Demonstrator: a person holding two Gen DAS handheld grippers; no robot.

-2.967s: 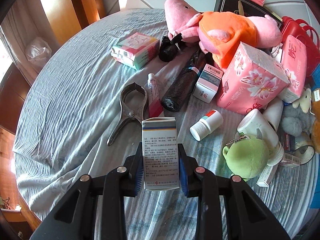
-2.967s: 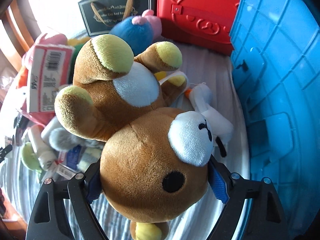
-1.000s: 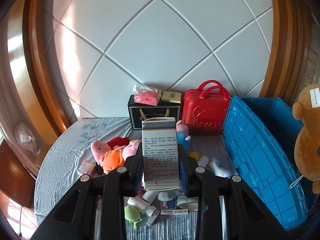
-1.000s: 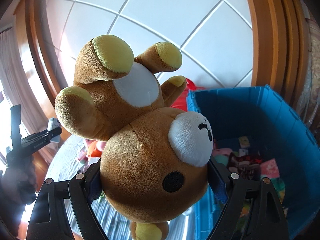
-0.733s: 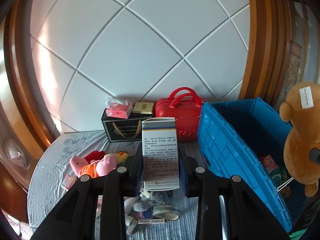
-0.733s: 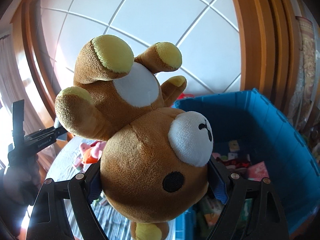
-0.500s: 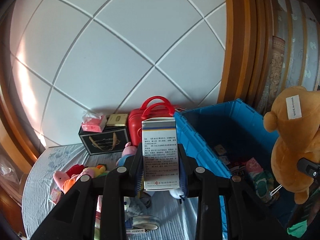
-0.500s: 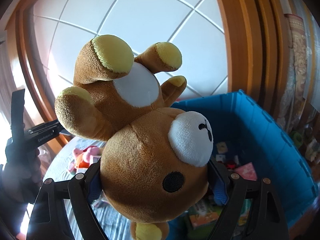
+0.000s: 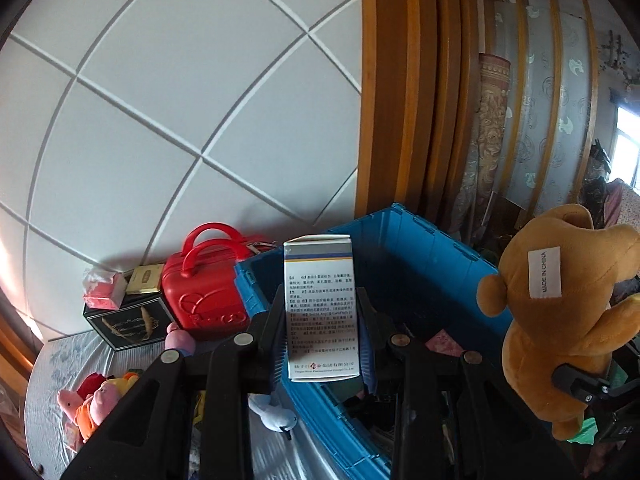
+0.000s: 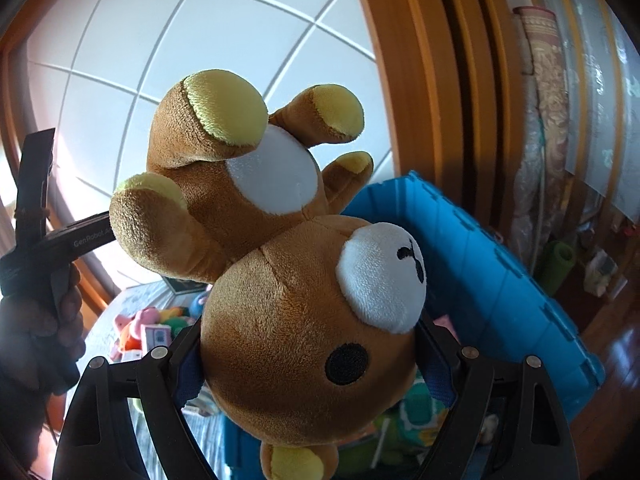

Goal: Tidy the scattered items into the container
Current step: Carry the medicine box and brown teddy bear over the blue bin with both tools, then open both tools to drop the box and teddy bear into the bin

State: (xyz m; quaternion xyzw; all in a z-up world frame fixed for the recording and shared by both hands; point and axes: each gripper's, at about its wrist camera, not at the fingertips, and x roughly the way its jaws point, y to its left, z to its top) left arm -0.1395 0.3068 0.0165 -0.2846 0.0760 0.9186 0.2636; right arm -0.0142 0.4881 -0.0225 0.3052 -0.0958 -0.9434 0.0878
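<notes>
My left gripper (image 9: 322, 336) is shut on a white medicine box (image 9: 320, 308) printed with small text, held upright in the air in front of the blue crate (image 9: 404, 240). My right gripper (image 10: 308, 364) is shut on the head of a brown plush bear (image 10: 280, 280), which hangs upside down above the blue crate (image 10: 492, 280). The same bear (image 9: 560, 312) shows at the right of the left wrist view, a white label on its back. Several items lie inside the crate.
A red case (image 9: 204, 292), a black gift bag (image 9: 128, 324) and pink plush toys (image 9: 96, 400) stay on the grey-blue bedcover (image 9: 52, 364) left of the crate. A hand (image 10: 36, 320) with the other gripper's handle is at the left of the right wrist view. Wooden frames stand behind.
Both grippers have swung right from the bed toward the crate, still gripping the box and the bear. The crate now fills more of both views and the scattered pile has slid off left.
</notes>
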